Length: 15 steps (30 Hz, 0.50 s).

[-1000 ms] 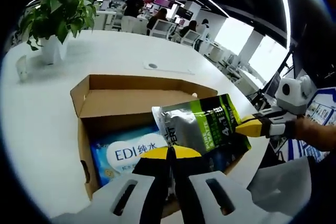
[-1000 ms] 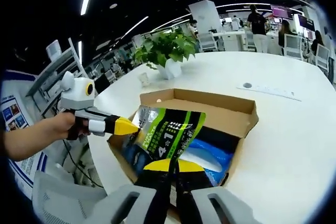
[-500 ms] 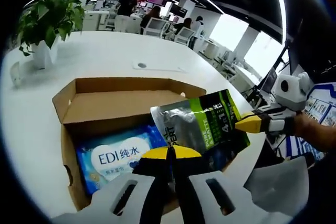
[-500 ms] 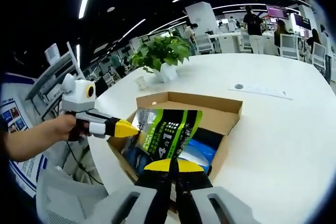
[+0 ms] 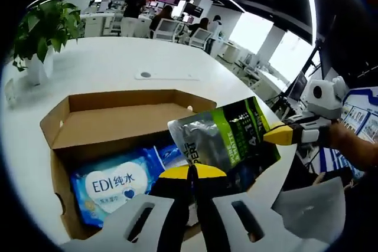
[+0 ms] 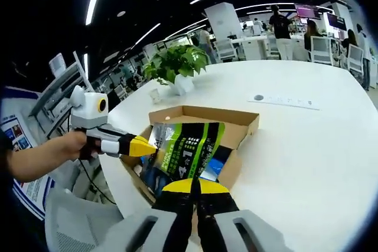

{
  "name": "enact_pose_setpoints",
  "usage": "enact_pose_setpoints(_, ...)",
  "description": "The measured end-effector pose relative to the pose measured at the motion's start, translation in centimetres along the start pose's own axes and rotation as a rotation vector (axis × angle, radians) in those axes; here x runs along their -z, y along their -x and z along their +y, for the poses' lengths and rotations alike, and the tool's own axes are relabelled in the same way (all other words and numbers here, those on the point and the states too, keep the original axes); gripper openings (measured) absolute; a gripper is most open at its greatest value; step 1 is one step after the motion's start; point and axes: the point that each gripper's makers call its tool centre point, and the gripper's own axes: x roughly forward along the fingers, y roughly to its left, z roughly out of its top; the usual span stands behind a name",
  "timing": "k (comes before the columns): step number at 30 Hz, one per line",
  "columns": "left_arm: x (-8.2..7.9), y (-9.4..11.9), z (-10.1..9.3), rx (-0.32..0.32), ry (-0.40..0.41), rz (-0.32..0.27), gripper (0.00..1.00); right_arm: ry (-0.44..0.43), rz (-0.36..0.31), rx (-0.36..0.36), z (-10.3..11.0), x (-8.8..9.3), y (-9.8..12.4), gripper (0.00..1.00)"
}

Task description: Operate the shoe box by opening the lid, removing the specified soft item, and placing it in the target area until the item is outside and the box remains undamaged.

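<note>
Green-and-silver foil pouch (image 5: 227,140) hung above the open brown cardboard shoe box (image 5: 112,123), pinched at opposite edges by left gripper (image 5: 190,172) and right gripper (image 6: 196,187), both clamped.

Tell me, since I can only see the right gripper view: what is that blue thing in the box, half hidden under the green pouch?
Observer: The left gripper view shows it as a blue pack printed "EDI" with a heart, lying flat in the cardboard box.
Operator: And is my tool really gripping the pouch?
Observer: Seen from the side there, the right tool has its yellow tips closed on the edge of the green pouch, which is held over the box's open top.
</note>
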Motion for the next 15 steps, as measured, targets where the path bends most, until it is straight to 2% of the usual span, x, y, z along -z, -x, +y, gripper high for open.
enact_pose_setpoints(15, -0.7, -2.2, -2.9, 0.029, -0.026, 0.014, 0.0, -0.006, 0.006, 0.027, -2.5, 0.4, 2.2, 0.0)
